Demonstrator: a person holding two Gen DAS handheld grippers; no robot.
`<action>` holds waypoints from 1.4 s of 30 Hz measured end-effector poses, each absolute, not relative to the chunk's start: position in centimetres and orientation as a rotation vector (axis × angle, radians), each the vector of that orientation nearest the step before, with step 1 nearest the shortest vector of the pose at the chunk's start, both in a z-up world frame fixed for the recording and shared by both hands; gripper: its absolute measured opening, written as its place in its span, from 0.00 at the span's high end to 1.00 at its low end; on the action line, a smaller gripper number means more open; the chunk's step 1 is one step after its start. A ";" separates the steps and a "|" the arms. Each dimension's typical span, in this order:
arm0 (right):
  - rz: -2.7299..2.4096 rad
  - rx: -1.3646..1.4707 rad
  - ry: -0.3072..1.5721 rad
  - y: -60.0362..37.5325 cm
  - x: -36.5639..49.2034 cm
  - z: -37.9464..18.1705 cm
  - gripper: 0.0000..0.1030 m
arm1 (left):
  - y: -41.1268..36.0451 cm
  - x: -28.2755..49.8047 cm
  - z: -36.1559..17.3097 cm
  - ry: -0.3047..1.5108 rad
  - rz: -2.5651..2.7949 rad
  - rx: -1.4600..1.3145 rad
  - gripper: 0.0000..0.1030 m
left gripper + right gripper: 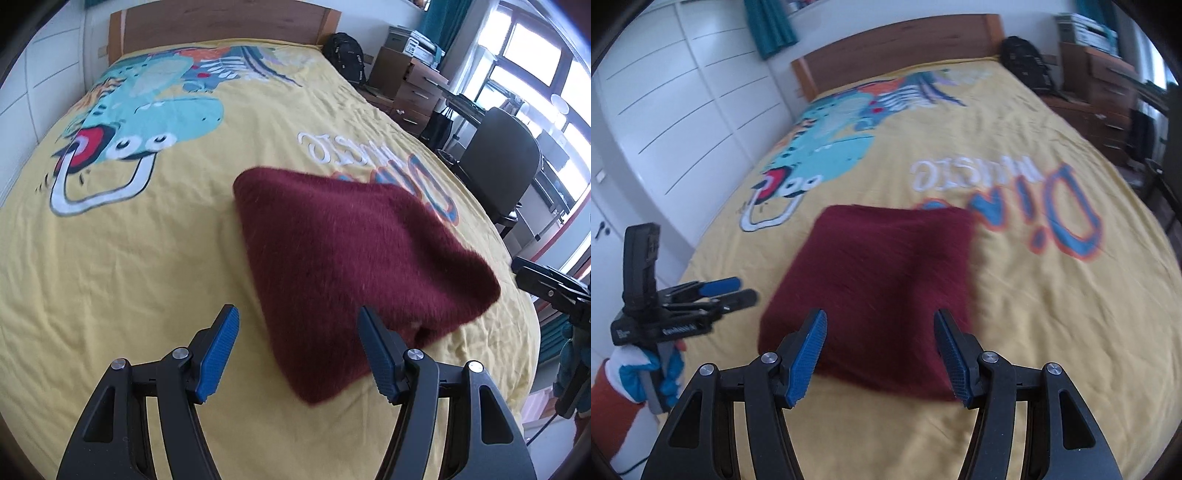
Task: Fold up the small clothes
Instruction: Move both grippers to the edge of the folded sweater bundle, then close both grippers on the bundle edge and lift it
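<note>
The left gripper (297,354) hangs above the near part of the bed with its blue pads spread wide and nothing between them. The near left corner of the maroon garment (354,258) lies below and just beyond the gap. In the right wrist view the same tool shows at the far left (720,291), held in a gloved hand (646,376) off the bed's left edge; from that side I cannot tell its spread.

The right gripper (879,354) is also wide apart and empty, poised over the garment's near edge (871,291).

The garment lies as a compact, roughly square, thick and fuzzy packet, on the near middle of the yellow bedspread (147,258). It partly covers the printed lettering, with the cartoon dinosaur print (155,107) to its far left. Its edges look doubled over, so I judge the folding of this piece is done or nearly so, and this moment is a release or a pause between folds.

If one more fold is wanted, the next move calls for both tools to drop to one edge, pinch through all the layers, and carry it across without the soft stack sliding. Otherwise the packet should be left or set aside.

A black backpack (343,55) leans by the headboard, and an office chair (498,162) stands to the right.
</note>
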State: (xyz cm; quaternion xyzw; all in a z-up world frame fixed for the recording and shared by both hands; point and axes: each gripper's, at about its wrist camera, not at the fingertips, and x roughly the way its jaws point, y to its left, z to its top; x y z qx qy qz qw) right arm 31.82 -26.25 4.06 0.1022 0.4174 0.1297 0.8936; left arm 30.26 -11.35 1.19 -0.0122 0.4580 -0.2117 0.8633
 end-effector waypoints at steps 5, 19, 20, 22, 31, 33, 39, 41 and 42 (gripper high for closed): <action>0.313 0.213 0.912 -24.8 35.5 1.4 0.40 | -12.9 32.6 0.0 0.966 -0.460 -0.003 0.42; 0.292 0.239 0.981 -29.0 36.9 -5.4 0.40 | -18.2 32.2 -4.7 0.978 -0.595 0.095 0.42; 0.298 0.240 0.978 -29.2 36.5 -5.6 0.40 | -18.3 31.5 -5.1 0.976 -0.603 0.105 0.42; 0.305 0.237 0.975 -29.3 35.7 -5.9 0.39 | -18.5 30.4 -5.4 0.967 -0.608 0.121 0.42; 0.288 0.211 0.984 -29.5 35.3 -6.8 0.39 | -19.2 28.6 -6.3 0.938 -0.604 0.141 0.41; 0.272 0.210 0.990 -29.7 36.1 -7.2 0.39 | -19.4 29.4 -6.4 0.949 -0.606 0.124 0.40; 0.251 0.238 0.996 -30.2 36.2 -7.1 0.39 | -19.7 30.2 -6.0 0.972 -0.618 0.103 0.30; 0.255 0.234 1.000 -30.2 36.1 -6.6 0.39 | -19.5 30.0 -5.6 0.963 -0.619 0.115 0.29; 0.256 0.234 1.002 -30.1 36.1 -6.2 0.39 | -19.4 29.9 -5.2 0.958 -0.618 0.111 0.29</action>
